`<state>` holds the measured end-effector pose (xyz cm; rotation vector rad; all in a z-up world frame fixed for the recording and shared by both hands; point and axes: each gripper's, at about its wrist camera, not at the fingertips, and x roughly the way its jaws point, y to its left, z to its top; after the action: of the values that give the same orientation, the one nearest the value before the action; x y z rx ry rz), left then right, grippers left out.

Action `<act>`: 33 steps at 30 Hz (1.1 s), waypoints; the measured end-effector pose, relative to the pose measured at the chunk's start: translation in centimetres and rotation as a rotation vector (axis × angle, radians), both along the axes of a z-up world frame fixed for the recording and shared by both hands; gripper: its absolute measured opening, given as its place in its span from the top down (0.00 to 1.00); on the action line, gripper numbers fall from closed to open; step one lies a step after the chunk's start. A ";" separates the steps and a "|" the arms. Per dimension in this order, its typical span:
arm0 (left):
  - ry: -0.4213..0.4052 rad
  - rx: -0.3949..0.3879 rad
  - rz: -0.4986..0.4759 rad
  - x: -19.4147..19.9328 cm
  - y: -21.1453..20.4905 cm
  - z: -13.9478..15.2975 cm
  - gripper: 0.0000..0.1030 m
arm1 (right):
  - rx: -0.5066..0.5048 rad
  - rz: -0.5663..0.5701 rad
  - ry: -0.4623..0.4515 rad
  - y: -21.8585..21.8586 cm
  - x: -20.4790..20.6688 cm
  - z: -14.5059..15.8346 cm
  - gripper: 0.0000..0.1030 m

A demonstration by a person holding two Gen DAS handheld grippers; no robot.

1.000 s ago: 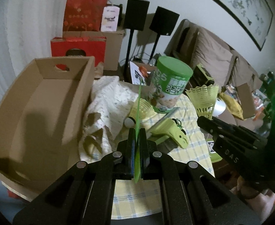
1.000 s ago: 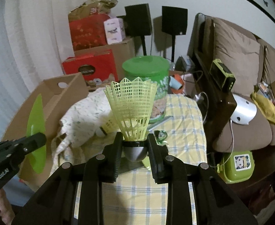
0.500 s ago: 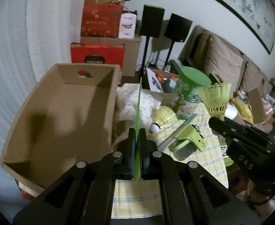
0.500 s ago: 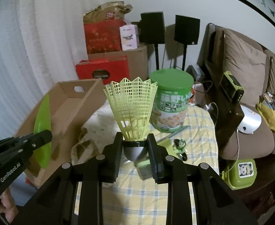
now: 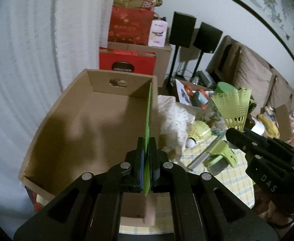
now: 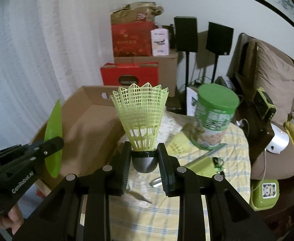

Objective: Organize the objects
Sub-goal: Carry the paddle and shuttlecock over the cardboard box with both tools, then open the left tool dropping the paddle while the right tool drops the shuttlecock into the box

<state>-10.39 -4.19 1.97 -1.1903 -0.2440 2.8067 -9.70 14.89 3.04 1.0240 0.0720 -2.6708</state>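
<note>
My left gripper (image 5: 146, 140) is shut on a thin flat green plastic piece (image 5: 148, 118), seen edge-on and held over the right wall of an open cardboard box (image 5: 76, 128). In the right wrist view that green piece (image 6: 53, 140) shows as a leaf-shaped disc in the left gripper (image 6: 55, 142) above the box (image 6: 86, 128). My right gripper (image 6: 144, 150) is shut on the dark cork of a yellow-green plastic shuttlecock (image 6: 140, 116), skirt pointing up, right of the box. From the left wrist view, this shuttlecock (image 5: 234, 108) rises from the right gripper (image 5: 235, 131).
On the yellow checked tablecloth (image 6: 233, 154) stand a green-lidded can (image 6: 213, 120), a second shuttlecock (image 5: 199, 133), a green clip (image 5: 221, 154), a metal strip and a crumpled white cloth (image 5: 175, 118). Red boxes, speakers and a brown sofa (image 6: 275, 92) lie behind.
Both grippers have carried their objects leftward toward the cardboard box, which now fills more of the left wrist view. The green piece now hangs above the box's right wall. Both grips are unchanged.
</note>
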 end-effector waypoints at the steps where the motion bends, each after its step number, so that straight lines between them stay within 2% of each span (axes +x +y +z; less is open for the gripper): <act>1: 0.000 -0.001 0.007 0.0 -0.4 0.0 0.97 | 0.001 0.008 0.002 -0.5 0.0 0.0 0.75; 19: -0.017 -0.043 0.133 -0.9 -7.0 -1.6 0.97 | 0.007 0.148 -0.029 -9.3 -1.0 -1.2 0.75; 33: -0.064 -0.034 0.161 -2.2 -9.2 -4.3 0.97 | -0.011 0.169 -0.093 -11.2 -2.6 -3.9 0.75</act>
<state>-12.57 -13.39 -2.31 -1.3263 -0.3108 2.9230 -12.35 3.71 -0.86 1.0858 0.1196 -2.4670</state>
